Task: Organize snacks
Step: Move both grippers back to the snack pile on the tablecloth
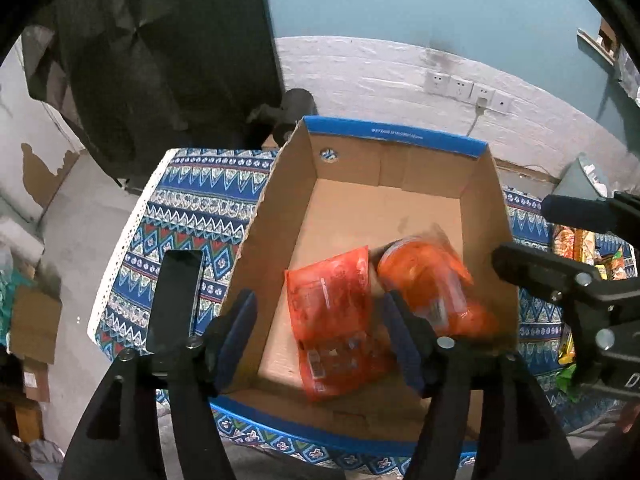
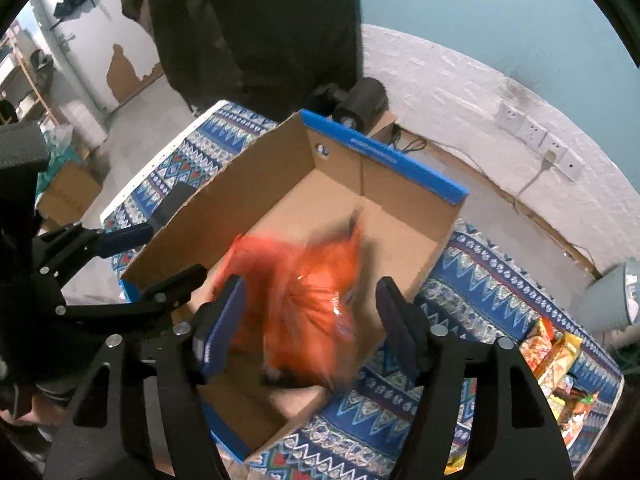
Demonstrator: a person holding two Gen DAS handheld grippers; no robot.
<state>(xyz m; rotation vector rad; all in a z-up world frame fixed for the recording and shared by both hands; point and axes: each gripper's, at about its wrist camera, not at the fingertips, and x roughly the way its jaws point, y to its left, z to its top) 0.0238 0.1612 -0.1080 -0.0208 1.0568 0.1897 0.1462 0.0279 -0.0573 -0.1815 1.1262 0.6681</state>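
An open cardboard box [image 1: 280,208] with a blue rim stands on a patterned blue cloth [image 1: 192,208]. Two orange snack packets lie in its near half: a flat one [image 1: 332,312] and a puffier one [image 1: 432,284] to its right. My left gripper [image 1: 320,332] hangs open over the flat packet, its pads clear of it. In the right wrist view the box [image 2: 248,184] holds a blurred orange packet [image 2: 304,292] between the spread fingers of my right gripper [image 2: 310,316], which is open and does not press on it. Each gripper shows in the other's view: the right [image 1: 532,236], the left [image 2: 156,258].
A pile of bright snack packets [image 2: 560,364] lies on the cloth right of the box. A black phone [image 1: 176,300] rests on the cloth left of it. A black cylinder [image 2: 360,104] stands behind the box, and a dark coat [image 1: 160,60] hangs beyond.
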